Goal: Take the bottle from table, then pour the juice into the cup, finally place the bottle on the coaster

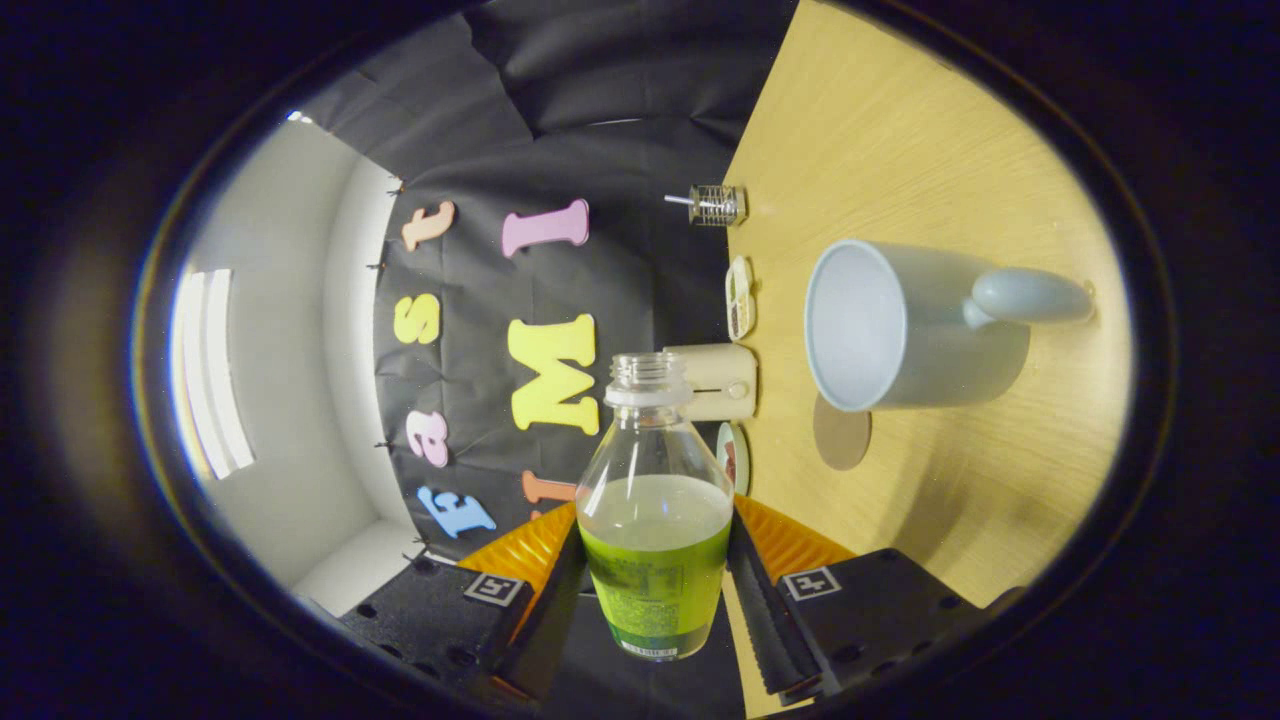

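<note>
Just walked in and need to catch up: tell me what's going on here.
A person's handheld gripper is shut on an uncapped bottle partly filled with green juice, both fingers pressing its sides. The whole view is rolled sideways, so the bottle is being tipped toward the pale mug standing on the wooden table just beyond it. No juice is leaving the neck yet. A round coaster lies beside the mug, bare, waiting for the bottle.

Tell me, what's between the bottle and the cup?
In the gripper view, the bottle, clamped between the hand-held gripper fingers, has only bare wooden table and the round coaster between it and the cup.
</note>
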`<state>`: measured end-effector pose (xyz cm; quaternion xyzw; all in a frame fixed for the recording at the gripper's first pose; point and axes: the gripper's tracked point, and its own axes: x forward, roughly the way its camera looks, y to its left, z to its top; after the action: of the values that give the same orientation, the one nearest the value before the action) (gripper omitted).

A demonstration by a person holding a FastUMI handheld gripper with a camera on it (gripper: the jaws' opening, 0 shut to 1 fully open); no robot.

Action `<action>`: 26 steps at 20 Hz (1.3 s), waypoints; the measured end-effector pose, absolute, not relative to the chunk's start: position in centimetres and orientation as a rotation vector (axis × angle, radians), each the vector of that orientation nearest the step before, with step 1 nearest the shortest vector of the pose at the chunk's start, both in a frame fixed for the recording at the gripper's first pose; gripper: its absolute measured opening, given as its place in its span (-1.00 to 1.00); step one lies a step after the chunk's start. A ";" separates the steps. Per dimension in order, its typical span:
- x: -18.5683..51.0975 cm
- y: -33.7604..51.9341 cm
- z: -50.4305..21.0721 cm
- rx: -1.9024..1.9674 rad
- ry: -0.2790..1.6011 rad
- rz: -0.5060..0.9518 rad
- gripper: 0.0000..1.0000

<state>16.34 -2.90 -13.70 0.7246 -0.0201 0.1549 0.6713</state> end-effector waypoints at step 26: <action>15.4 -4.7 -10.5 1.820 -0.087 0.431 0.58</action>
<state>15.41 -4.71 -10.54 0.7827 -0.0372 0.1852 0.5931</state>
